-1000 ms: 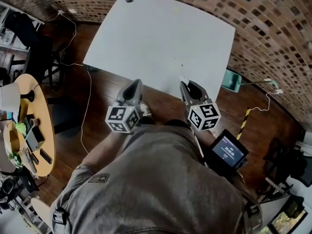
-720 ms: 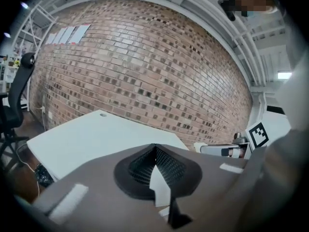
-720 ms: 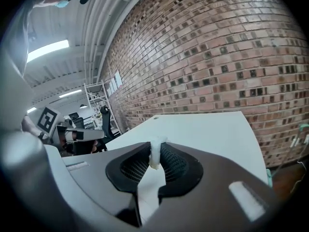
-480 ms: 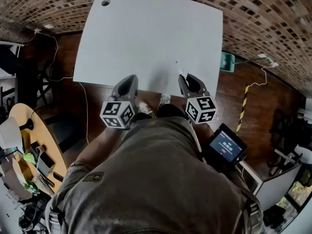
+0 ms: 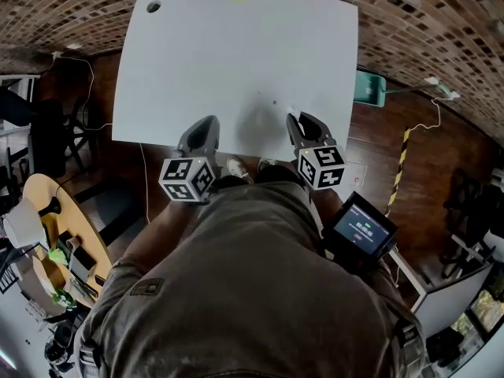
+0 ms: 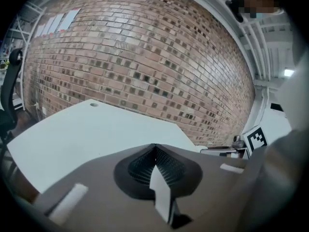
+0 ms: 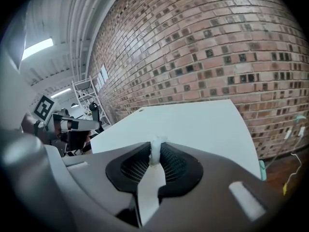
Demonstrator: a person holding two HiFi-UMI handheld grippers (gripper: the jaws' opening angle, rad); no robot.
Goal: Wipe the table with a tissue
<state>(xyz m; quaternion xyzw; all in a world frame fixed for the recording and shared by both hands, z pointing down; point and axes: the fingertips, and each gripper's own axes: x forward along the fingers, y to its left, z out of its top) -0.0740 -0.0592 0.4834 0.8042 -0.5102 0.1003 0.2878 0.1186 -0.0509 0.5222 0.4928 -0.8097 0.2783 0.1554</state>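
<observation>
The white table (image 5: 236,53) fills the upper middle of the head view. My right gripper (image 5: 296,119) reaches just over its near edge, shut on a small wad of white tissue (image 7: 156,150) that pokes out between the jaws; the tissue (image 5: 292,114) shows as a pale fleck at the tip. To its left, my left gripper (image 5: 206,124) is also at the near edge, shut with nothing in it (image 6: 154,148). A tiny dark speck (image 5: 274,101) lies on the tabletop ahead of the right gripper.
The table has a cable hole (image 5: 153,7) at its far left corner. A green box (image 5: 368,87) stands on the floor by the table's right side. A round wooden table (image 5: 47,235) with clutter is at the left. A small screen (image 5: 361,231) hangs at the person's right hip.
The head view has swung, so the table now sits squarer and higher in the frame. Both grippers stay shut and have edged forward over the near edge.
</observation>
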